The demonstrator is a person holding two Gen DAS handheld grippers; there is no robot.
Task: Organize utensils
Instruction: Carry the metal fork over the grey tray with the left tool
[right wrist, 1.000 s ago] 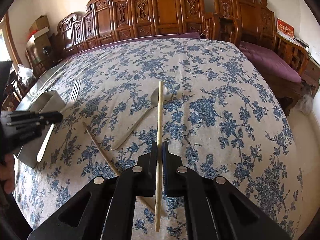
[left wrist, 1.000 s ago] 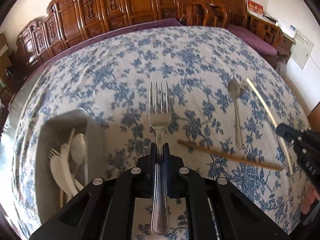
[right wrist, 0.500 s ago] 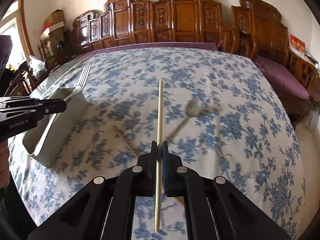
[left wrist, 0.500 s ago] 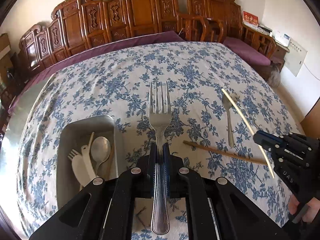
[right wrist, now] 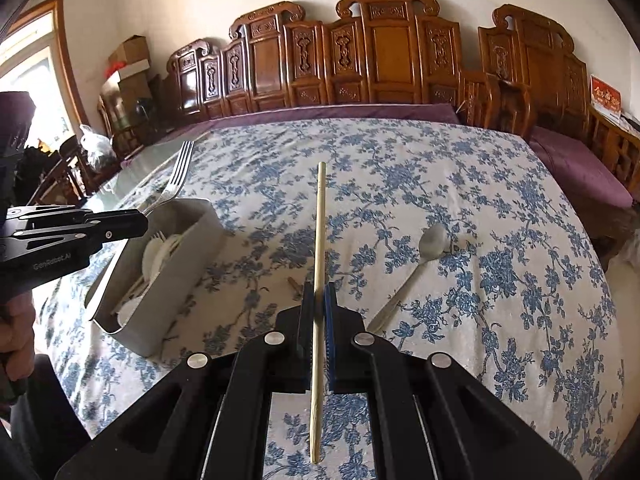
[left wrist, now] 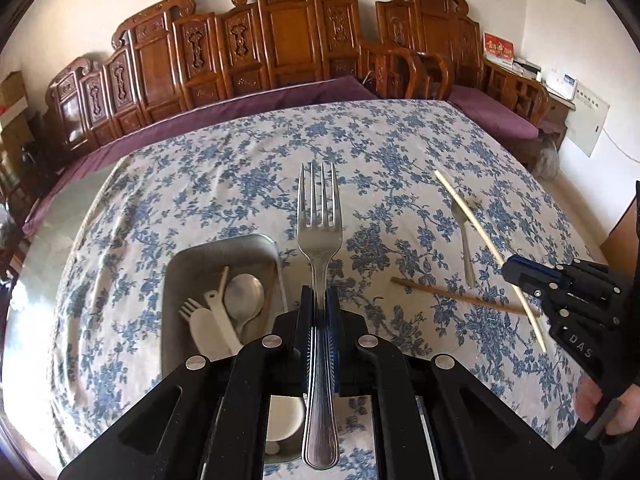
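My left gripper (left wrist: 319, 294) is shut on a metal fork (left wrist: 319, 216), tines pointing away, held in the air just right of the grey metal tray (left wrist: 176, 264). The tray holds a white plastic fork, a white spoon and a metal spoon (left wrist: 245, 300). My right gripper (right wrist: 319, 292) is shut on a pale chopstick (right wrist: 319, 224) that points forward above the cloth. In the left wrist view the right gripper (left wrist: 520, 276) and its chopstick (left wrist: 472, 220) are at the right. On the cloth lie a brown chopstick (left wrist: 448, 296) and a metal spoon (right wrist: 428, 244).
The table wears a white cloth with blue flowers (right wrist: 480, 184). Carved wooden benches with purple cushions (left wrist: 280, 52) run behind it and to the right. A person's hand (right wrist: 16, 340) holds the left gripper (right wrist: 120, 220) at the left edge of the right wrist view.
Both grippers have risen and drawn back from the table with fork and chopstick still held. The tray now shows more fully and closer to the left gripper.
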